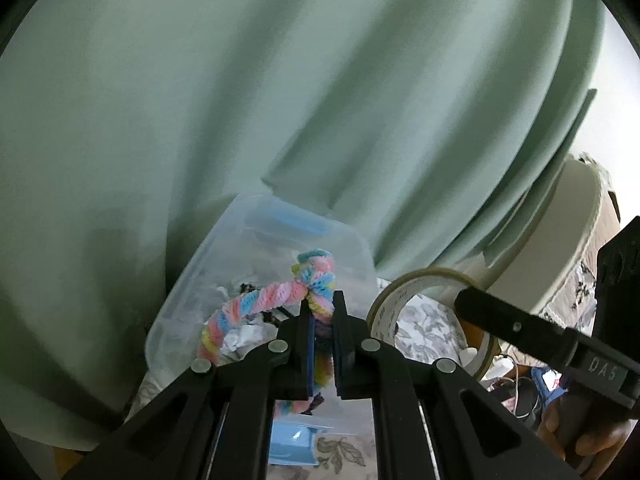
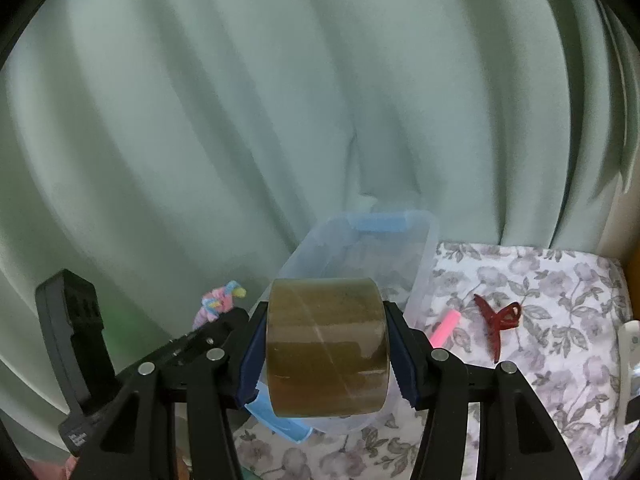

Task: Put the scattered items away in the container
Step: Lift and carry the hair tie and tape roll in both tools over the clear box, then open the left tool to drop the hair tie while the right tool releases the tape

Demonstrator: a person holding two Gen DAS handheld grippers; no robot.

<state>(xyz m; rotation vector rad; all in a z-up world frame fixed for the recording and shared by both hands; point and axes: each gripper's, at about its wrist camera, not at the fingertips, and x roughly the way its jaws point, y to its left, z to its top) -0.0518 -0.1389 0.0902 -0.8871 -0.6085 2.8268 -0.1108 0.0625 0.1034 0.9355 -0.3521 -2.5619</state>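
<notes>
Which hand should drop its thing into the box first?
Probably the left. Its gripper holds the fuzzy twisted wire right above the clear box. The right gripper holds the tape roll nearer the box's front edge.

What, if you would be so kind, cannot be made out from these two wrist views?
- Container contents: blurred through its translucent wall in the left wrist view; the tape roll in the right tool covers the interior in the right wrist view.
- Twisted pipe cleaner: its lower end is hidden behind the left tool.
- White object at the right edge of the right wrist view: cut off, unidentifiable.
</notes>
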